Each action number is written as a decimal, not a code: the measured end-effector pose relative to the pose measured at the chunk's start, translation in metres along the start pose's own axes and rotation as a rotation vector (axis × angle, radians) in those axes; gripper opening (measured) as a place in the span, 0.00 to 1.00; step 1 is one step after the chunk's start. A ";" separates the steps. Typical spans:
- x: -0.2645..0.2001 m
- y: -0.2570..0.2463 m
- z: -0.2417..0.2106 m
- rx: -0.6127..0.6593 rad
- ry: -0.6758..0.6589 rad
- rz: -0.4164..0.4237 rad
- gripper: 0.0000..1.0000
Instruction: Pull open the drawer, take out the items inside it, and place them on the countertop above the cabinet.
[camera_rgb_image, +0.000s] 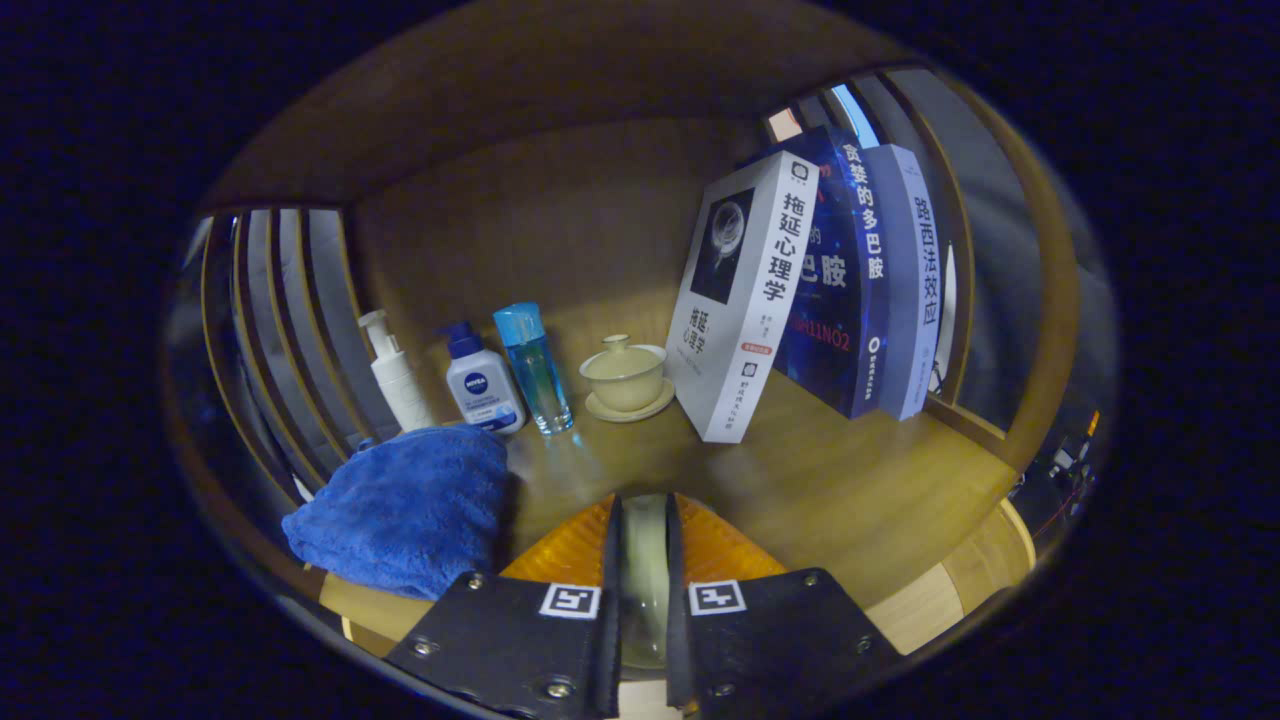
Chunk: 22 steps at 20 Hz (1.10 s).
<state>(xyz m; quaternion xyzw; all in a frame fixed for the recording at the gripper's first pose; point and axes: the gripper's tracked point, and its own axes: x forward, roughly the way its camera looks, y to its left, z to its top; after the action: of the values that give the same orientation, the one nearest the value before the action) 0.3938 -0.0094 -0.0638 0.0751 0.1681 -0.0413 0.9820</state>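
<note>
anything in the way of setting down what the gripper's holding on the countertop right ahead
Nothing visible. The hand-held gripper is shut on a pale item, and the countertop just ahead of its fingers is bare. The blue towel lies close beside them; the lidded cup stands further beyond.

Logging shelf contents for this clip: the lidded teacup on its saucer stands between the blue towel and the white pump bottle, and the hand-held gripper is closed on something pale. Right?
Not quite. In the gripper view the lidded teacup stands between the clear blue bottle and the leaning white book. The blue towel and white pump bottle are further left. The hand-held gripper is indeed closed on something pale.
</note>
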 end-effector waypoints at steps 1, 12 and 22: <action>0.006 0.000 0.002 0.006 -0.005 -0.005 0.18; -0.005 -0.011 0.024 0.003 -0.129 -0.049 0.57; -0.129 -0.001 0.057 -0.051 -0.263 0.008 1.00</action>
<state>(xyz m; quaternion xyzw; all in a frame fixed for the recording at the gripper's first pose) 0.2911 -0.0129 0.0323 0.0449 0.0385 -0.0427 0.9973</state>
